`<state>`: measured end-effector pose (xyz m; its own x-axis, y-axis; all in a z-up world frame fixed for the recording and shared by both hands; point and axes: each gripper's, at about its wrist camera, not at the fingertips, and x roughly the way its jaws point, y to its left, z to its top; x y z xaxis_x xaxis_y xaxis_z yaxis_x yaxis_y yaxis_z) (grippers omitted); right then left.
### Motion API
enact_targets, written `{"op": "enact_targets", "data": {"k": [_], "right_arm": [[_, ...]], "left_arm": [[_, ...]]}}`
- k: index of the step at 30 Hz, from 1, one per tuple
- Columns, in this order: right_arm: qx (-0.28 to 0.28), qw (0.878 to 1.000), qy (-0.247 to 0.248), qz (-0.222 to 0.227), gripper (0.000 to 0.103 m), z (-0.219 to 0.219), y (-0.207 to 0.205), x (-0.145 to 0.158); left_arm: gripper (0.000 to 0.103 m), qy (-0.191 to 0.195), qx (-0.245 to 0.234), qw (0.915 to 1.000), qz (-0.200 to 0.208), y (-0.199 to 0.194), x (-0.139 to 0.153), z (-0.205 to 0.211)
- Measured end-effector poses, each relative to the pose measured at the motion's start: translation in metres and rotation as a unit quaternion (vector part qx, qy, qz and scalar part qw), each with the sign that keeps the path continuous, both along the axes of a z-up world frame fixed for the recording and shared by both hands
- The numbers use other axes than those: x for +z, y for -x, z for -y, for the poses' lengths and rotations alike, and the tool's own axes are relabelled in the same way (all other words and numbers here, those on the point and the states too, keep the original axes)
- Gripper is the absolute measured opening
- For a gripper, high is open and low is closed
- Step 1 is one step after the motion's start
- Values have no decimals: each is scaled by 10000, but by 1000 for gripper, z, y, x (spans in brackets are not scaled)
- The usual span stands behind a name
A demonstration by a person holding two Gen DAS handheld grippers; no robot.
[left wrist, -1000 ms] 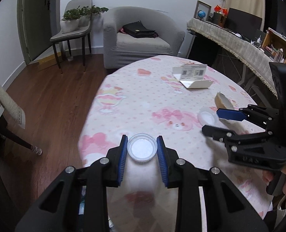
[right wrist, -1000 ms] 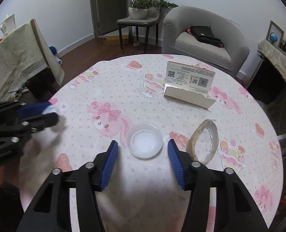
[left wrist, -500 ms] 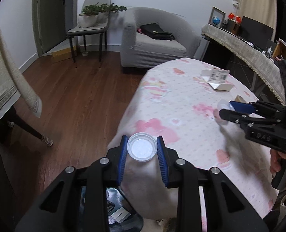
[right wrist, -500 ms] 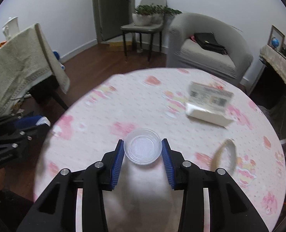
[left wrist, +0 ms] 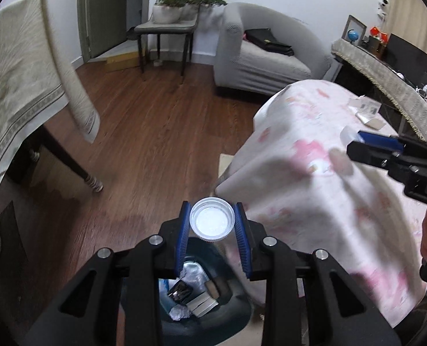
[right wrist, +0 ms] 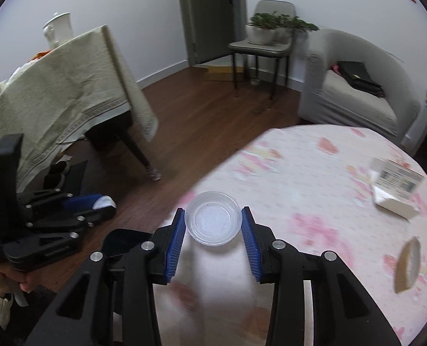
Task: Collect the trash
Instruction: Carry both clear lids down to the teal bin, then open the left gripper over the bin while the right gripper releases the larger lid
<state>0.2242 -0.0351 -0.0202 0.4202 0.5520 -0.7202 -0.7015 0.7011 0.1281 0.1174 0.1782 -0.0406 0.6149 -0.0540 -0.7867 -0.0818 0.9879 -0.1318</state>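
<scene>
Left gripper (left wrist: 212, 225) clamped a small cup (left wrist: 212, 223), mouth facing the camera, above the trash bin (left wrist: 236, 311) (contents half hidden). Right gripper (right wrist: 212, 226) pinched a clear cup (right wrist: 212, 222) over the blurred table (right wrist: 314, 173).

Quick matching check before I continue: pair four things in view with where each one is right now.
1. white cap
2. clear dish
3. trash bin
4. white box

a. lying on the pink tablecloth
b. on the floor under the left claw
c. in the right claw
d. in the left claw

Pairs: 1-d, 2-c, 3-b, 4-a
</scene>
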Motion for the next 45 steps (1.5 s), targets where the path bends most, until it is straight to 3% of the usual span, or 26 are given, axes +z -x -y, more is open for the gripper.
{"op": "enact_targets", "data": {"k": [8, 21, 31, 34, 37, 45], "right_arm": [[370, 9992, -51, -115, 40, -41, 15, -4], [758, 9965, 100, -329, 40, -93, 34, -21], [923, 9941, 309, -474, 40, -121, 41, -37], [987, 9932, 355, -507, 40, -130, 44, -41], [1040, 9921, 431, -558, 40, -138, 47, -46], [1182, 9875, 770, -700, 40, -159, 55, -71]], "left_arm": [[32, 85, 116, 9993, -350, 17, -24, -31], [32, 70, 79, 9953, -967, 39, -74, -46], [32, 301, 117, 9875, -1542, 57, -111, -61], [34, 273, 71, 9865, -1612, 61, -116, -61], [47, 277, 58, 9869, -1585, 63, -115, -64], [48, 290, 98, 9899, -1387, 69, -102, -74]]}}
